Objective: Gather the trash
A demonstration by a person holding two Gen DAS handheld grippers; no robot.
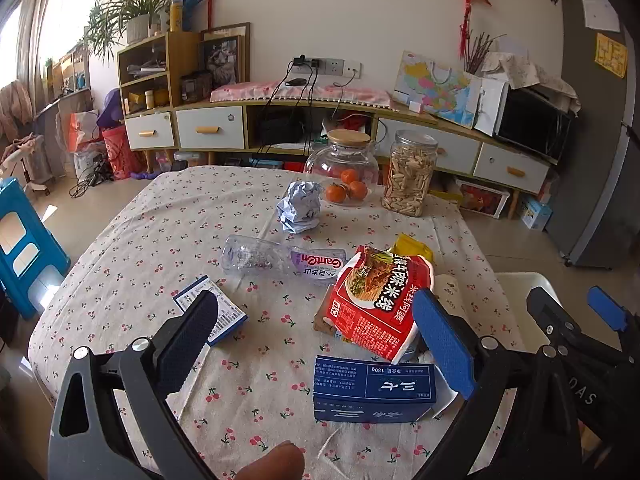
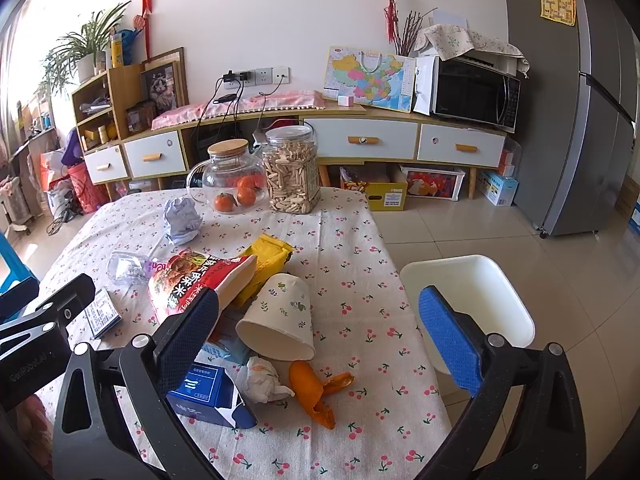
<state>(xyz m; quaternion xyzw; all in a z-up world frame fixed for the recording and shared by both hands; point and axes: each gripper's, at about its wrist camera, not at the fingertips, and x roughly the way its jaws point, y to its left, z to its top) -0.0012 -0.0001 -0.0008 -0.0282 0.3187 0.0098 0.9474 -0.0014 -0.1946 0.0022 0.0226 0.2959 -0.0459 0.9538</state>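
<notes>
While both pairs of fingers stand spread wide with nothing between them, the left gripper (image 1: 316,344) hovers low over the near side of the desk (image 1: 132,240) and the right gripper (image 2: 320,336) hangs over the right-hand heap, so no piece of trash appears to be picked yet. The litter lies in a loose cluster: a red noodle packet (image 1: 372,300) leaning over a yellow wrapper (image 2: 268,260), a tipped paper cup (image 2: 280,320), a blue carton (image 1: 374,390), orange peel (image 2: 316,388), a crumpled white wrapper (image 2: 262,378), a flattened plastic bottle (image 1: 280,260), a small printed box (image 1: 216,314) and a ball of crumpled paper (image 1: 300,206) farther back. A white bin (image 2: 472,300) sits on the floor just beside the desk's right edge. My judgement is that the right gripper should start with the cup or the peel, being nearest the bin: close across the cup's rim wall rather than its mouth, lift straight, then swing out over the edge. The packet is soft and props other pieces, so pulling it first may scatter them. The bare cloth right of the cup gives clear travel to the bin; the glass jar of oranges (image 2: 232,176) and the snack jar (image 2: 292,172) stand well back and need no touching.
</notes>
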